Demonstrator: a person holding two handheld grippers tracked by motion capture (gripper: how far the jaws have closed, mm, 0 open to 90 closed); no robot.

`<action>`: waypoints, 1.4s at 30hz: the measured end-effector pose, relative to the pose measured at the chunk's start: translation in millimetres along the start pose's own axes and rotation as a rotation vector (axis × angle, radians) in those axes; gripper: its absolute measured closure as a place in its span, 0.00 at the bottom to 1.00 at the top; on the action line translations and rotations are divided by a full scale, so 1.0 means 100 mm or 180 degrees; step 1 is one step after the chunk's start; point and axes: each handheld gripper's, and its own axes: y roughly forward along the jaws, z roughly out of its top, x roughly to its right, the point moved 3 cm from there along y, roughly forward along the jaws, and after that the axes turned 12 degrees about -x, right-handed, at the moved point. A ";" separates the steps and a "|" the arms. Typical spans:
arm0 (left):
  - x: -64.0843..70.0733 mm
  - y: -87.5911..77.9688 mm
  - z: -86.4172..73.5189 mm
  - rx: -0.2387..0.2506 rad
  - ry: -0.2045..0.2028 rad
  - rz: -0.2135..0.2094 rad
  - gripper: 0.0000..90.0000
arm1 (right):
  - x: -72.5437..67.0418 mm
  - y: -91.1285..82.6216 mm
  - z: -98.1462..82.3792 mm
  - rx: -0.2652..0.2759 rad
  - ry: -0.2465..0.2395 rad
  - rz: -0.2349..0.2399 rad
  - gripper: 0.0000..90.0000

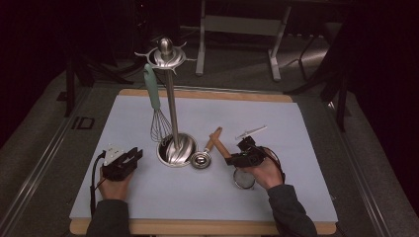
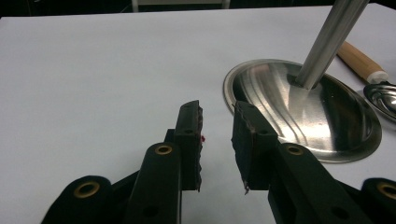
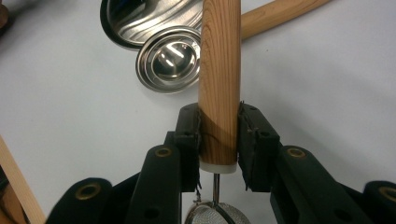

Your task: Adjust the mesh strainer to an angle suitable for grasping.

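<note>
While right tongs (image 3: 218, 140) clamp strainer handle (image 3: 219, 79), left tongs (image 2: 217, 140) gape empty beside stand base (image 2: 303, 112).

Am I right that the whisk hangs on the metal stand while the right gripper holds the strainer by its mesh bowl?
Not quite. The right gripper grips the strainer by its wooden handle, as the right gripper view shows; the mesh bowl hangs below the jaws. The whisk does hang on the metal stand.

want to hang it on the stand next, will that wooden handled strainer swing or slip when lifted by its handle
Probably stiff: the strainer has a solid wooden handle and a metal neck. The right gripper clamps near the mesh end, so the long handle may lever. Smooth round wood could twist between the pads.
</note>
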 end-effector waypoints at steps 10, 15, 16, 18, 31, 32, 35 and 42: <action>0.01 0.01 0.00 -0.0021 0.0020 0.0015 0.80 | -0.05 -0.19 0.11 0.0154 -0.0226 -0.0111 0.79; 0.01 0.01 0.00 -0.0024 0.0035 0.0018 0.80 | -0.09 -0.28 0.18 0.0190 -0.0324 -0.0162 0.79; 0.01 0.01 0.00 -0.0026 0.0035 0.0016 0.80 | -0.10 -0.30 0.20 0.0193 -0.0357 -0.0182 0.79; 0.01 0.01 0.00 -0.0025 0.0032 0.0015 0.80 | -0.11 -0.33 0.23 0.0204 -0.0390 -0.0202 0.79; 0.02 0.02 0.00 -0.0042 0.0051 0.0027 0.80 | -0.20 -0.54 0.37 0.0408 -0.0560 -0.0239 0.79; 0.02 0.02 0.00 -0.0043 0.0054 0.0027 0.80 | -0.21 -0.57 0.39 0.0436 -0.0583 -0.0246 0.79; 0.02 0.02 0.00 -0.0048 0.0066 0.0030 0.80 | -0.24 -0.61 0.42 0.0498 -0.0632 -0.0253 0.79; 0.02 0.02 0.00 -0.0055 0.0075 0.0028 0.80 | -0.30 -0.71 0.49 0.0580 -0.0739 -0.0181 0.79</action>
